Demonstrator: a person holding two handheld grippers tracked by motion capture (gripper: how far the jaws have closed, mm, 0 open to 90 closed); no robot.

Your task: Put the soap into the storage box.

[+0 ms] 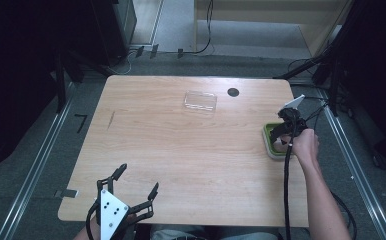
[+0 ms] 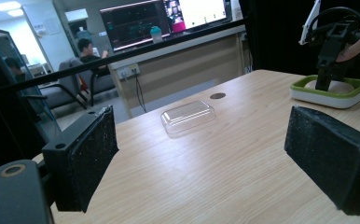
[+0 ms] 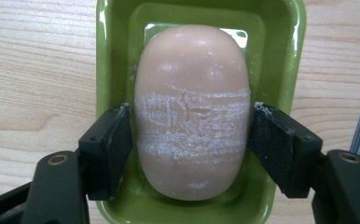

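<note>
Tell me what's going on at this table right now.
A person holds a gripper in each hand. The right gripper reaches down into a green soap dish at the table's right edge, its jaws closed against both sides of a pinkish bar of soap lying in it. The left gripper is open near the front edge. A clear plastic lid lies on the table.

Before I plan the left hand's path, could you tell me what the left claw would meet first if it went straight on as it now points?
Probably the clear plastic lid, which lies on the table ahead of the open left claw. Depth is unclear, so it might pass just beside it.
</note>
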